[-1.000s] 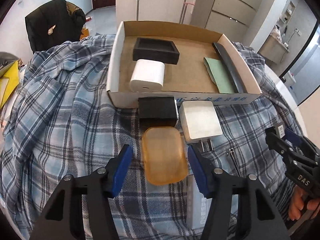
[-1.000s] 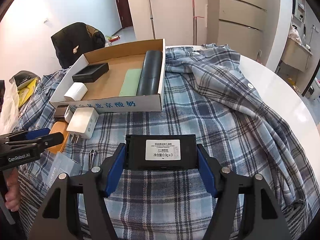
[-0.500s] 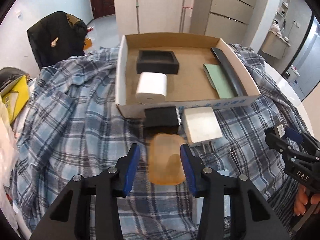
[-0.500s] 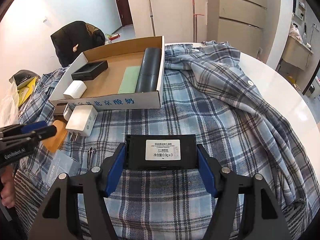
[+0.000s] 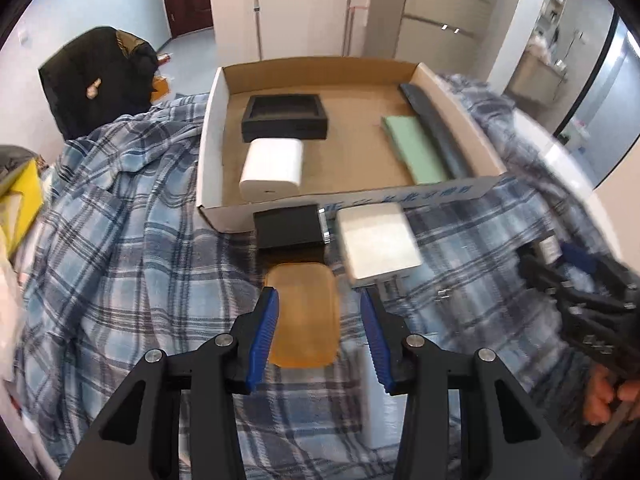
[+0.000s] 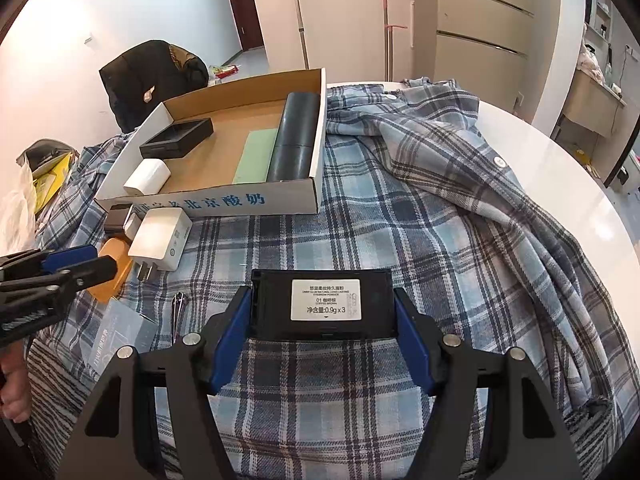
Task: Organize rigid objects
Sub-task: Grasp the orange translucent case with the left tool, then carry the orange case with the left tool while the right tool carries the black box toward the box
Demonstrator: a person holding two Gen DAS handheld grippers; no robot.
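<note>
- The right gripper (image 6: 322,293) holds a black labelled case (image 6: 324,304) by its two short ends. Both blue pads press flat on it, and its white label faces up. It sits over the plaid shirt (image 6: 400,240), well in front of the cardboard tray (image 6: 208,204).
- The fingers of the person's right hand (image 5: 604,396) curl round that gripper's handle. The tool slants down toward the cloth, in front of the tray's right corner.
- The left gripper (image 5: 318,294) has its jaws drawn narrow, with the amber bar (image 5: 304,320) lying between them on the shirt. The left pad meets the bar's edge, while a sliver of cloth shows beside the right pad. I cannot tell whether the bar is pinched.
- This gripper also tips steeply down, in front of the tray's left half. The left hand (image 6: 14,392) shows only at the picture's edge.
- A white charger (image 5: 378,244) lies prongs-forward just right of the bar, closer to the tray's front wall.
- A small black block (image 5: 288,226) lies touching that front wall, just beyond the bar.
- Inside the tray, a white adapter (image 5: 272,172) lies near the front left, with an open black box (image 5: 284,118) just behind it.
- A green slab (image 5: 414,152) and a dark tube (image 5: 436,136) lie along the tray's right wall.
</note>
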